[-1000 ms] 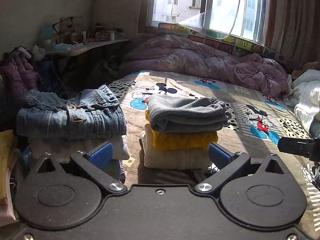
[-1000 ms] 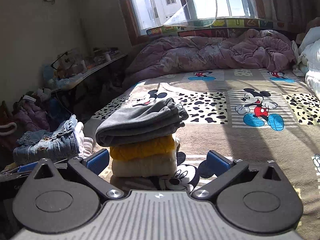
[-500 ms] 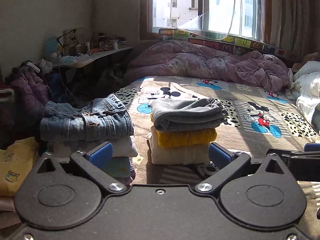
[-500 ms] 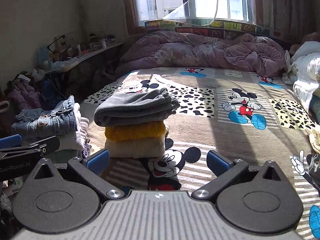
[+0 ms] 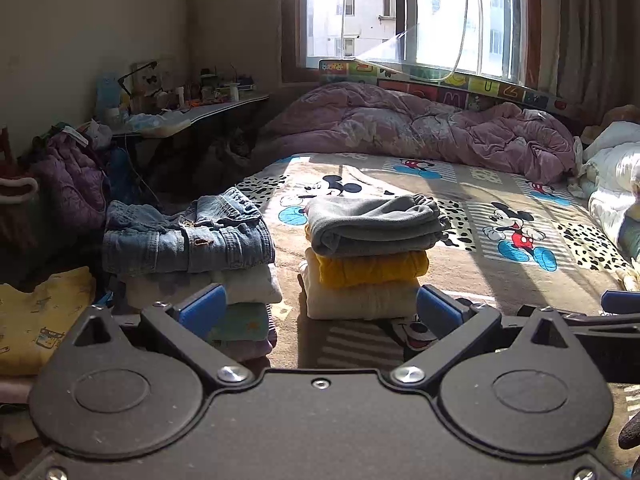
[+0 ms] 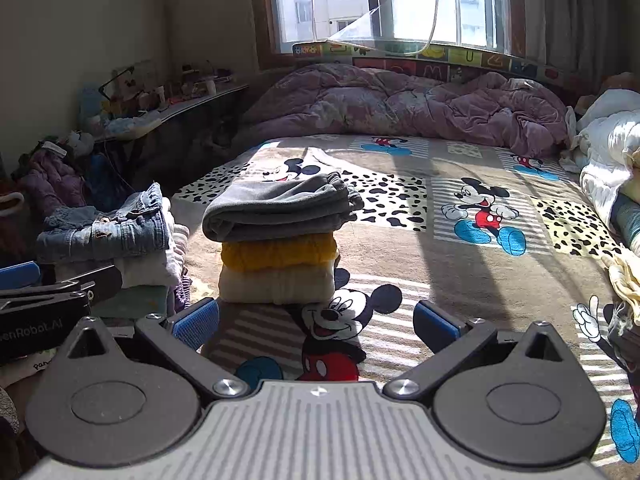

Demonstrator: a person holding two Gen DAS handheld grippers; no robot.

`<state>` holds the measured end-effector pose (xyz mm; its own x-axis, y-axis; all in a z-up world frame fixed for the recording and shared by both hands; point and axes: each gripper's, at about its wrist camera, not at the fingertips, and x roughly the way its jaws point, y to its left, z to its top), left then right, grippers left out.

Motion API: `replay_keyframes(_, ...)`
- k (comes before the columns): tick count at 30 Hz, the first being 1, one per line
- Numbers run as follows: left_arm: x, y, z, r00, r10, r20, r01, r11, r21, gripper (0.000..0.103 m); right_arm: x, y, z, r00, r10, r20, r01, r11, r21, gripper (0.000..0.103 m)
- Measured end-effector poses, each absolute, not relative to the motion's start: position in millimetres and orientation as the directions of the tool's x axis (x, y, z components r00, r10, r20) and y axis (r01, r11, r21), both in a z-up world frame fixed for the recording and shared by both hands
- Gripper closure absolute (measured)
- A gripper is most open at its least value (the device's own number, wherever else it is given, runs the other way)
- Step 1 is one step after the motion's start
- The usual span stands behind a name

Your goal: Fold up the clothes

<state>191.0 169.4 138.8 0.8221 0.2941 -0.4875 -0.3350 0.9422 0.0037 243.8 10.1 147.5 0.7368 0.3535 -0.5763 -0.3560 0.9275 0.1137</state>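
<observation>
Most of my folding looks done: at the centre of both views a grey garment [image 5: 374, 222] sits on a yellow one [image 5: 372, 268] and a cream one [image 5: 360, 300] on the Mickey blanket [image 6: 460, 264], and a second stack topped by jeans [image 5: 188, 236] stands just left of it. My left tongs [image 5: 320, 310] and right tongs [image 6: 316, 320] are both spread wide, holding nothing. What seems left is the loose yellow shirt [image 5: 40, 316] at lower left and a crumpled piece [image 6: 624, 276] at the right edge; I see no basket or bin.

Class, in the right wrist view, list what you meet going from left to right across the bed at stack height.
Folded jeans pile → grey, yellow and cream stack → walking Mickey print → white bedding.
</observation>
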Motion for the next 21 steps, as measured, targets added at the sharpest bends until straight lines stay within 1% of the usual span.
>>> replay_keyframes(9,177,170,144,0.827,0.279,-0.488,-0.329,0.944,-0.018,0.0,224,9,155,0.746,0.343,-0.57,-0.347,0.932,0.106,0.001)
replay_keyframes(16,171,177,137,0.819,0.275,-0.504,-0.338,0.941,-0.036,0.0,213,12,158,0.749,0.34,-0.569,-0.349,0.932,0.098,0.001)
replay_keyframes(20,165,183,134,0.82,0.302,-0.487,-0.363,0.931,-0.033,0.0,209,16,158,0.75,0.337,-0.569,-0.344,0.934,0.1,0.001)
replay_keyframes(21,162,184,135,0.828,0.305,-0.471,-0.363,0.931,-0.035,0.0,207,16,157,0.75,0.337,-0.569,-0.342,0.934,0.104,0.001)
